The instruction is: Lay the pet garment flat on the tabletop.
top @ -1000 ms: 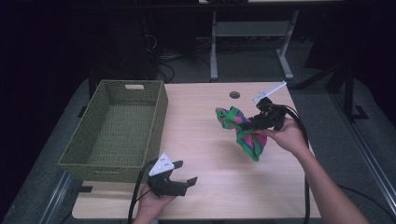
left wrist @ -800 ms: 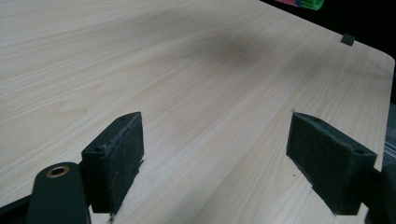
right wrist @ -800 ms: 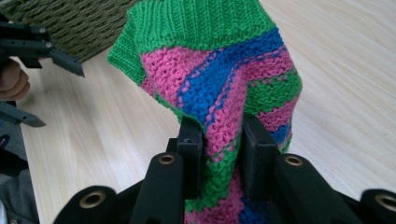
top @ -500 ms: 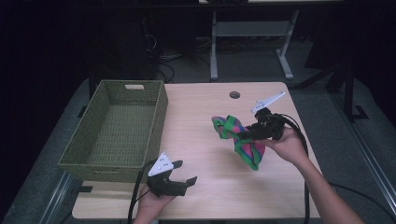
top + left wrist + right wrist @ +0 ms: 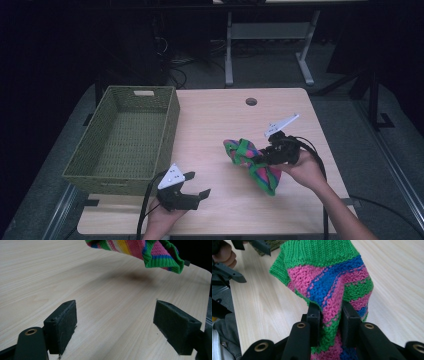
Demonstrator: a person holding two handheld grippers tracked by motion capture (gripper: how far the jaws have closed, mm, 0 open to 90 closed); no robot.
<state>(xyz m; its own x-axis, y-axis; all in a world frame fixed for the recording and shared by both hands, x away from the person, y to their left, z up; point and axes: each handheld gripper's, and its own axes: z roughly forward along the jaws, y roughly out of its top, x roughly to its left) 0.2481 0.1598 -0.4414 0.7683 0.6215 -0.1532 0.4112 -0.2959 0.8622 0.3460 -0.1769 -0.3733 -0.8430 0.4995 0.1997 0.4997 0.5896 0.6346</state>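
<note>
The striped knitted cloth [image 5: 252,162] hung bunched over the right half of the counter [image 5: 215,130] — pinched between the jaws of the right gripper [image 5: 261,159]. The left gripper [image 5: 196,186] rested near the counter's front edge, jaws spread wide and empty, beside the woven basket [image 5: 125,145].
</note>
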